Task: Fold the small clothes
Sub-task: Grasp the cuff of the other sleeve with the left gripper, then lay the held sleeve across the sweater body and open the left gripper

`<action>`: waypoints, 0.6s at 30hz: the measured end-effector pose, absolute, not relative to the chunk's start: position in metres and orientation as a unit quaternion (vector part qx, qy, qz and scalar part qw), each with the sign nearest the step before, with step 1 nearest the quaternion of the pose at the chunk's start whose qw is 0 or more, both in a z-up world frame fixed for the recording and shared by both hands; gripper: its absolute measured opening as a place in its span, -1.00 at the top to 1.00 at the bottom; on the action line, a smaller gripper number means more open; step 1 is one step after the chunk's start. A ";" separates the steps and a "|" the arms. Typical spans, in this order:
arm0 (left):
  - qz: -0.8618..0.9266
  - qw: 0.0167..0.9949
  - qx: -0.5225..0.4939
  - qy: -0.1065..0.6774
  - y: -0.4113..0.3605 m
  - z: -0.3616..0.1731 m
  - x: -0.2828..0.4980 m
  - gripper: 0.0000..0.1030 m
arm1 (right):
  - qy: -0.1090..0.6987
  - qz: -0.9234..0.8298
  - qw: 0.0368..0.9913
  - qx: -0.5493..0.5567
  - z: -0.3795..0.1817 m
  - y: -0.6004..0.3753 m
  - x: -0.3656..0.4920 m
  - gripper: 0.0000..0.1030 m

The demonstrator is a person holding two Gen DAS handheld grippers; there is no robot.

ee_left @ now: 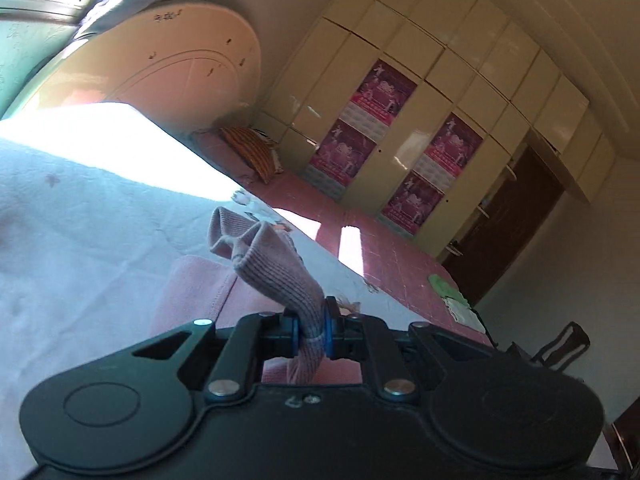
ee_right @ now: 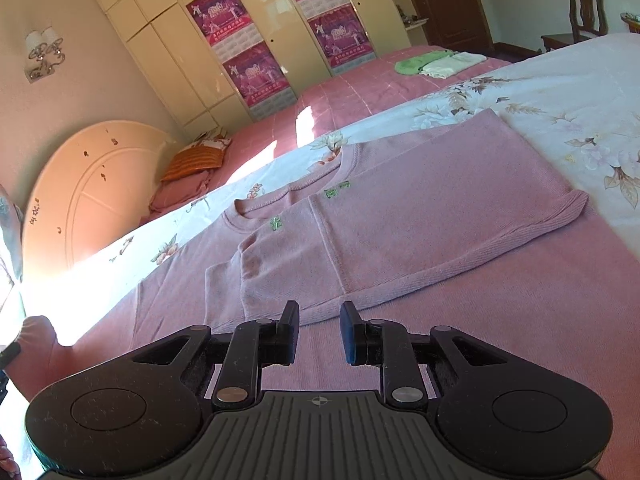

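The left gripper (ee_left: 311, 330) is clamped on a ribbed pink knit sleeve cuff (ee_left: 276, 264), lifted above the white floral bedsheet (ee_left: 88, 232). The right gripper (ee_right: 319, 334) hovers with its fingers parted and empty, just near of the partly folded pink knit sweater (ee_right: 400, 216) lying flat on the sheet.

left wrist view: pink sweater (ee_left: 192, 292) mostly hidden behind the left tool (ee_left: 311, 332) body, only its ribbed cuff (ee_left: 276, 268) and a strip show. sunlit bedsheet (ee_left: 120, 136) blown out white, pattern unreadable. right wrist view: sweater's near sleeve runs under the right tool (ee_right: 319, 332). poster (ee_right: 224, 16) text too small to read. chair (ee_right: 580, 8) partly behind the bed.
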State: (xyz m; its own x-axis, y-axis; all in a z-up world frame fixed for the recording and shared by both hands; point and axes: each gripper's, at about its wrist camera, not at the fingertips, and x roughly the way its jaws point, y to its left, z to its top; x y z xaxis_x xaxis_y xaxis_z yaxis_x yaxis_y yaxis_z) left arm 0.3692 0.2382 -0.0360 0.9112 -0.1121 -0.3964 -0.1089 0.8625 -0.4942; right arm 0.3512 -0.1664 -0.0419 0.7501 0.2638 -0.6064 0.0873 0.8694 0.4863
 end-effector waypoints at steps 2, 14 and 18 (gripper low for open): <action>-0.029 0.942 -0.250 0.221 0.189 -0.039 0.386 0.80 | 0.345 0.053 0.902 0.256 -0.042 -0.181 0.357 0.57; -0.135 0.939 -0.127 0.290 -0.036 -0.091 0.450 0.79 | 0.336 0.050 0.887 0.314 -0.045 -0.288 0.365 0.57; -0.142 0.918 -0.075 0.362 -0.076 -0.123 0.469 0.34 | 0.341 0.059 0.883 0.317 -0.043 -0.302 0.366 0.46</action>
State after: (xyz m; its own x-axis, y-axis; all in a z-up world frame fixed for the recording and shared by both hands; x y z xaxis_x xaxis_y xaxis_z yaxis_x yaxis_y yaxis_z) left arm 0.4687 -0.0763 -0.1233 0.6979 -0.3142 -0.6436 0.2057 0.9487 -0.2402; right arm 0.3664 -0.3021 -0.0431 0.7600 0.3206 -0.5653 0.1128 0.7915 0.6006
